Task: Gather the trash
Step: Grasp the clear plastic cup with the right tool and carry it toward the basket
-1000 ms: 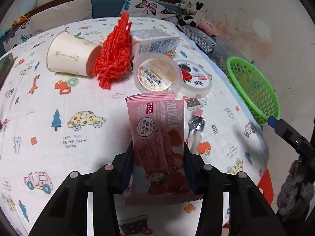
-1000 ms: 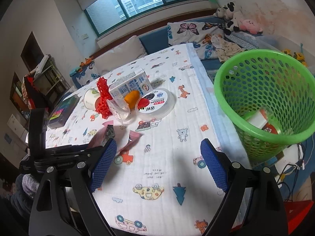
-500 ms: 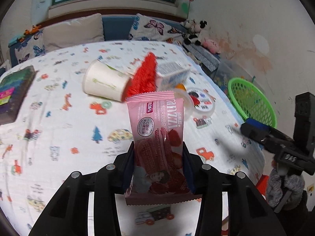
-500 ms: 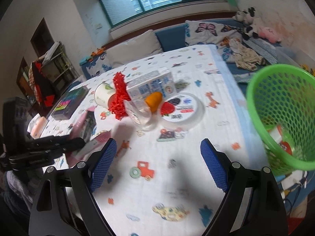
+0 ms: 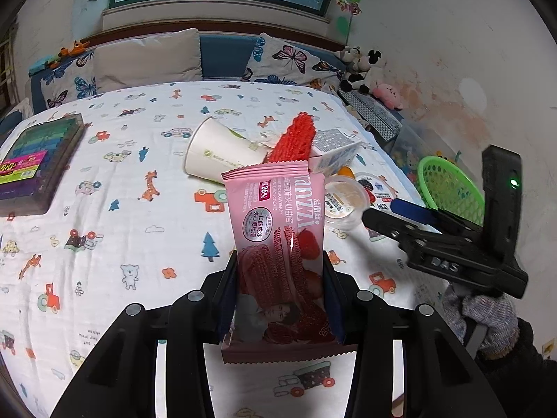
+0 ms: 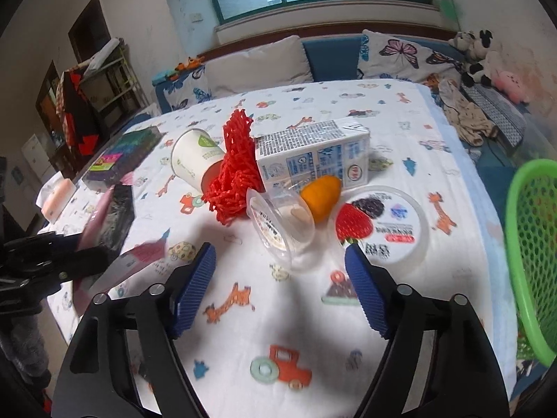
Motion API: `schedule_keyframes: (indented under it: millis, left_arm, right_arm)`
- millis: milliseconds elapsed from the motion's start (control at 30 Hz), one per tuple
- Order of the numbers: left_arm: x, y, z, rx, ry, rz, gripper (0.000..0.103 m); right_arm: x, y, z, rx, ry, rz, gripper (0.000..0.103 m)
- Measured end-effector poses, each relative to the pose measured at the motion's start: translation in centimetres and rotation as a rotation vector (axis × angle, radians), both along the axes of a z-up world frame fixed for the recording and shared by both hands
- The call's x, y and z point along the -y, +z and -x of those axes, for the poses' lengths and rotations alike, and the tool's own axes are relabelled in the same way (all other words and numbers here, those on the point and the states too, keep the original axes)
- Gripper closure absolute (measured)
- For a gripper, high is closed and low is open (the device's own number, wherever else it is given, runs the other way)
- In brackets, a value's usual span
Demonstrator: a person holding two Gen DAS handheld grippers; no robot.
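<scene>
The left tool (image 5: 280,296) is clenched on a pink wrapper (image 5: 278,244), which stands upright between its fingers and rises well above their tips, lifted off the counter (image 5: 122,209). Ahead of that tool and to its left lies a dark box (image 5: 34,163) near the counter's edge. Straight ahead, past the wrapper's top, a paper cup (image 5: 219,156) lies on its side, touching a red net (image 5: 294,139), with a milk carton (image 5: 334,153) just beyond to the right. Further right sit a clear cup (image 5: 343,202) and a flat lid (image 5: 377,191), then the green basket (image 5: 449,188) off the counter's right edge.

The right tool (image 6: 280,289) is released, with nothing between its fingers; its jaws have just been closing. It hangs above the counter, aimed at the clear cup (image 6: 282,223), which lies tipped on its side just ahead of the fingertips and slightly left of centre. Left of it and further off are the net (image 6: 233,170) and the paper cup (image 6: 195,163). Behind the clear cup lies the carton (image 6: 313,156), with an orange piece (image 6: 320,195) touching it. The lid (image 6: 383,226) rests ahead of the right finger. The basket (image 6: 532,244) is far right.
</scene>
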State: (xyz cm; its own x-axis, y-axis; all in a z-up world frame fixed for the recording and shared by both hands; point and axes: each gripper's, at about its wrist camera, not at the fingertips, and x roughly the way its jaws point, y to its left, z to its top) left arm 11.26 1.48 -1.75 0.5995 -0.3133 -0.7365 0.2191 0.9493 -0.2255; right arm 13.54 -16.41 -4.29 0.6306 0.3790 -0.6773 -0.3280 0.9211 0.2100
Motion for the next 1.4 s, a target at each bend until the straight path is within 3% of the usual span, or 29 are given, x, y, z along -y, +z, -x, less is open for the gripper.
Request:
schedule_keyframes:
  millis: [233, 500, 700, 800, 1100, 1400]
  left_arm:
    - [-0.6, -0.2, -0.3, -0.005, 0.004, 0.005, 0.061]
    - [-0.8, -0.2, -0.5, -0.006, 0.012, 0.009, 0.061]
    - [-0.6, -0.1, -0.6, -0.005, 0.005, 0.009, 0.061]
    - [-0.3, 0.0, -0.7, -0.004, 0.001, 0.009, 0.061]
    - [1.9, 0.7, -0.9, 0.012, -0.04, 0.007, 0.061]
    - [6.8, 2.1, -1.7, 0.034, -0.141, 0.011, 0.061]
  right_arm:
    - [-1.0, -1.0, -2.8, -0.022, 0.001, 0.022, 0.041]
    - [-0.8, -2.1, -3.0, -0.052, -0.007, 0.009, 0.073]
    - [0.2, -1.8, -2.2, -0.047, -0.03, -0.021, 0.075]
    - [0.9, -1.5, -1.6, -0.048, -0.032, -0.048, 0.081]
    - [2.8, -0.4, 1.2, -0.028, -0.06, -0.066, 0.081]
    - [8.9, 2.0, 4.1, 0.019, -0.181, -0.085, 0.081]
